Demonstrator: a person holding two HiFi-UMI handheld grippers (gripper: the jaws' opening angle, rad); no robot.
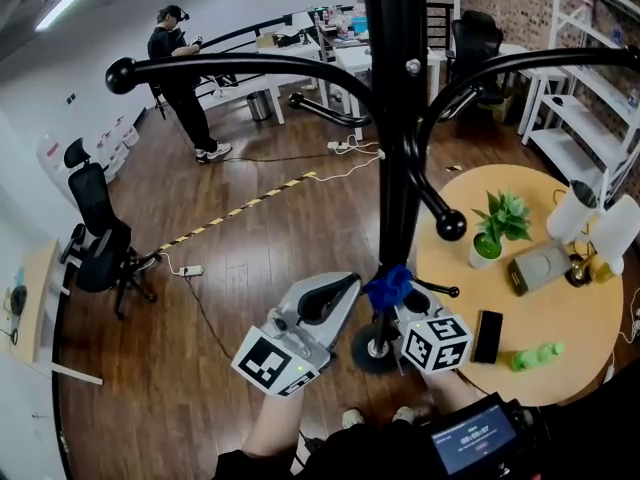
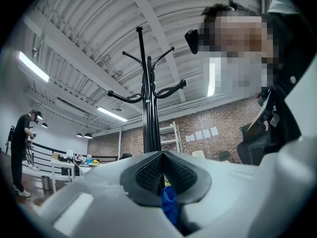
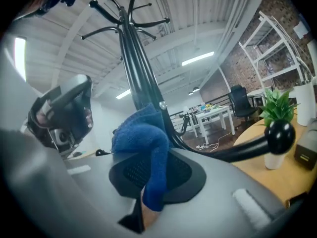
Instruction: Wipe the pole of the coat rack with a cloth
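Clamping blue cloth (image 3: pixel 141 138) in right gripper (image 3: pixel 151 172), pressed low against pole (image 1: pixel 400 118). Holding left gripper (image 2: pixel 162 170) alongside, tilted upward, jaws closed together.

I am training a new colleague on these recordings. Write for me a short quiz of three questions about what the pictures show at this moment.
1. Choose one. What does the right gripper hold between its jaws?
A. a sponge
B. a blue cloth
C. a coat hanger

2. True or false: the potted plant stands on the round table.

3. Fill the gap. In the head view, the cloth shows at the lower part of the coat rack's black ____.

Key
1. B
2. True
3. pole
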